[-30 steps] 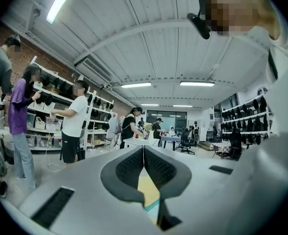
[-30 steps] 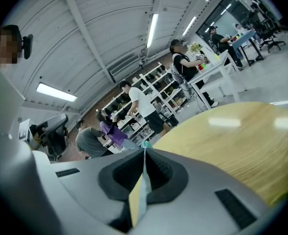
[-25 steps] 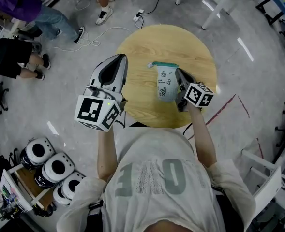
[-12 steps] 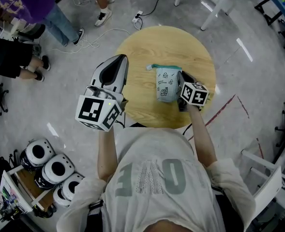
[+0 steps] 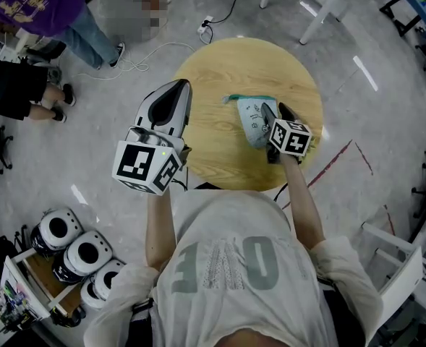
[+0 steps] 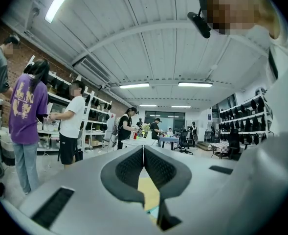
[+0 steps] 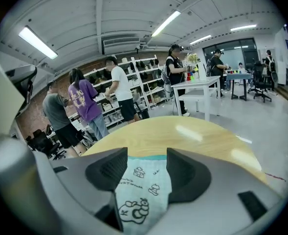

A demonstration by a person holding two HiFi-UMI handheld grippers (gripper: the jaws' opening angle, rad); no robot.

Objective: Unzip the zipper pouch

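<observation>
A pale mint zipper pouch (image 5: pixel 253 118) with black doodles and a teal zipper edge lies on the round wooden table (image 5: pixel 220 71). My right gripper (image 5: pixel 273 111) sits low over its right side. In the right gripper view the pouch (image 7: pixel 144 190) lies between the jaws, and the right gripper (image 7: pixel 144 161) is opening, its pads standing apart along the cloth's edges. My left gripper (image 5: pixel 172 92) hovers over the table's left edge, away from the pouch. In the left gripper view the left gripper (image 6: pixel 144 149) is shut with nothing in it.
People (image 5: pixel 32 13) stand and sit on the floor at the upper left, with a cable and power strip (image 5: pixel 207 23) beyond the table. Several white round devices (image 5: pixel 82 255) sit on a rack at the lower left. White table legs (image 5: pixel 328 9) stand at the upper right.
The right gripper's jaws have parted. The pouch has turned and shifted toward the right, partly under that gripper. The left gripper has stayed where it was.
</observation>
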